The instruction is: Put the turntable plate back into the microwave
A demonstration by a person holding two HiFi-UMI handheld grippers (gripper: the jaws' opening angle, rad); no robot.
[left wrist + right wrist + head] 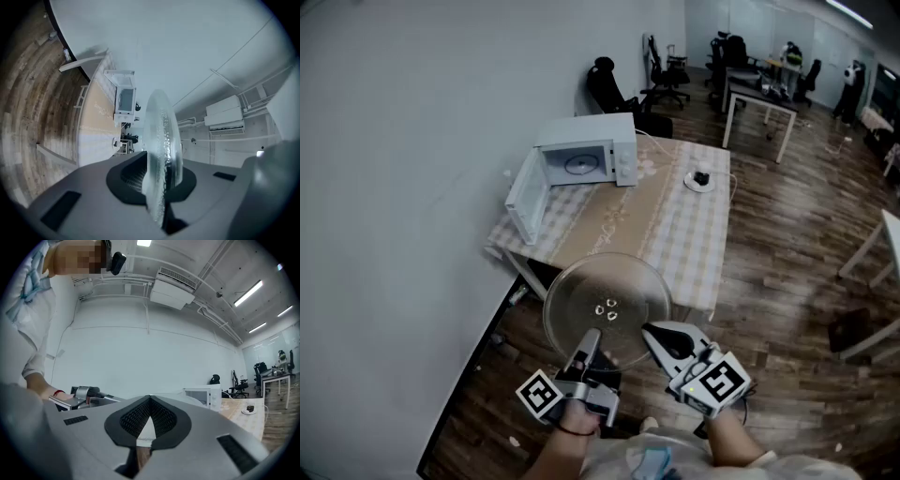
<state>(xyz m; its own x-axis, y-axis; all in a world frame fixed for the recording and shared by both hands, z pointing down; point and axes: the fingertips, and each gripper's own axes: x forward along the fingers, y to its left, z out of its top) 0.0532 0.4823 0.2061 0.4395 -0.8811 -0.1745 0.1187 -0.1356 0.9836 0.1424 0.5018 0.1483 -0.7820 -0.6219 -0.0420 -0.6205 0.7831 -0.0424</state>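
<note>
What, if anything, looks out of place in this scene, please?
The glass turntable plate is out of the microwave, clamped by its rim in the left tool, short of the table; the microwave's door stands open.

Cool, even indoor light fills all three views, rather dim and low in contrast. In the right gripper view the ceiling strip lights [248,292] at the far right glow white without flare. Shadows are soft, and the wall [412,141] on the left greys toward the near corner. Both gripper views are strongly fisheyed, with lines bowing inside a round black border. The turntable plate [161,154], near the lens, looks soft with pale glints.
</note>
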